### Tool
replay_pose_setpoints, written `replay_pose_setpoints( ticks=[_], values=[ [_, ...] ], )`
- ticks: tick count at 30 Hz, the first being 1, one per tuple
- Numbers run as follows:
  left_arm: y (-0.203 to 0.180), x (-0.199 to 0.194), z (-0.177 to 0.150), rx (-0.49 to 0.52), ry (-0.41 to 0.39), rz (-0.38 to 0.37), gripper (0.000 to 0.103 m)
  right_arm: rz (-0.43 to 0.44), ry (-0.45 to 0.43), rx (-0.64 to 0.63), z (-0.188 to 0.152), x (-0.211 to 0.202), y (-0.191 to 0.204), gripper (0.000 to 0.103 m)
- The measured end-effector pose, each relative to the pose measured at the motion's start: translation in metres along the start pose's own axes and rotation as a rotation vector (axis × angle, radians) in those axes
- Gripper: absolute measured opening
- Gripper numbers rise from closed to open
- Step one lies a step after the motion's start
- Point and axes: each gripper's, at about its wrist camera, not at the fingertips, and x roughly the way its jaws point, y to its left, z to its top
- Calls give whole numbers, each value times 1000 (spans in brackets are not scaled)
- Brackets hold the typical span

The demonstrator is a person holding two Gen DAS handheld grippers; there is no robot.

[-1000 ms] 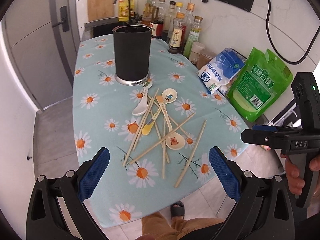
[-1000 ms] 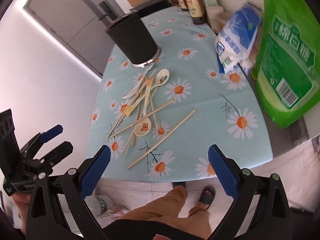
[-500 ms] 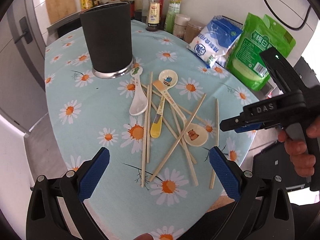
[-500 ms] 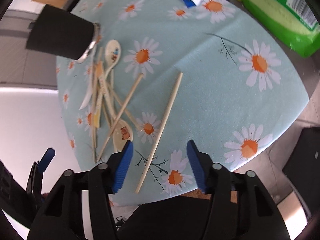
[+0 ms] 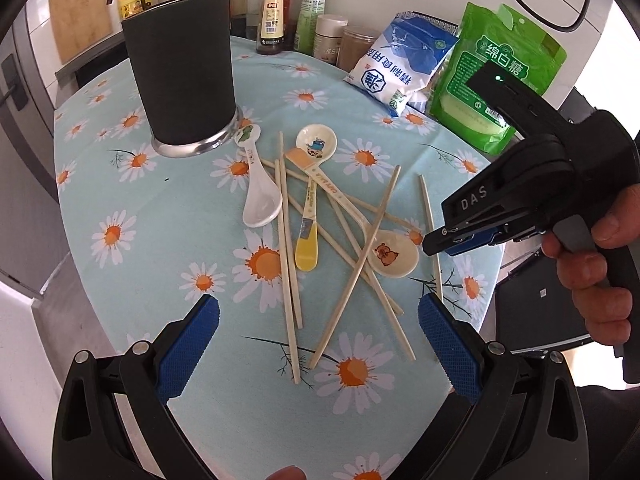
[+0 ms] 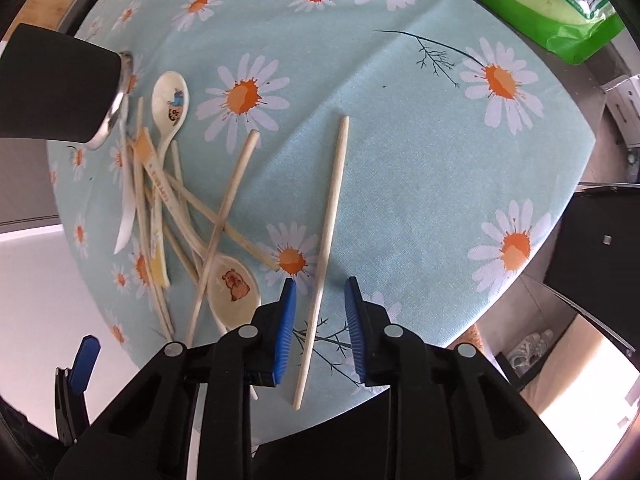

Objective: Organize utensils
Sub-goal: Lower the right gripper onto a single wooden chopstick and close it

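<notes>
While the left wrist view is looking down over the daisy-print tablecloth (image 5: 168, 216), we are holding the left gripper (image 5: 318, 344) wide open above the near table edge, its blue pads (image 5: 188, 344) touching nothing. We are listing, on the cloth: a black utensil holder (image 5: 180, 76) standing upright at the far left; a white spoon (image 5: 260, 188) lying just beside its base; a yellow-bowled spoon (image 5: 307, 240); a spoon with a blue cartoon (image 5: 318, 146); a spoon with a bear picture (image 5: 390, 256); and several wooden chopsticks (image 5: 286, 248) crossing among the spoons in a loose heap. One lone chopstick (image 5: 428, 212) is lying apart at the right of the heap. The right gripper (image 5: 440, 240) is coming in from the right, held by a hand (image 5: 600, 264), its tip hovering over that lone chopstick. Bottles (image 5: 274, 12), a blue-and-white bag (image 5: 400, 68) and a green bag (image 5: 492, 80) are standing at the far edge.

As the right wrist view is pointing steeply down, we are seeing our right gripper (image 6: 320, 320) with its jaws just having been closing; they are narrow now, with the lone chopstick (image 6: 328, 216) running between the pads (image 6: 286, 328), a gap showing on each side, so nothing is gripped yet. The heap of spoons and chopsticks is lying to the left, the bear spoon (image 6: 234, 288) nearest the left pad, the utensil holder (image 6: 52, 84) at the upper left, and the green bag (image 6: 532, 4) at the top right
</notes>
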Motion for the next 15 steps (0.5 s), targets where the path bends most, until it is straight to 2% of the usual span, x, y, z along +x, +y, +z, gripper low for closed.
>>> replay_pose_setpoints(
  ticks=[7, 9, 14, 15],
  values=[
    [14, 0, 3, -24, -22, -46, 96, -181, -43, -11, -2, 8, 38, 24],
    [17, 0, 5, -28, -31, -57, 96, -194, -51, -20, -4, 8, 46, 19],
    [22, -3, 8, -37, -46, -64, 96, -204, -48, -40, -6, 11, 54, 14],
    [23, -2, 8, -37, -45, -62, 96, -209, -46, -37, -8, 10, 54, 8]
  ],
)
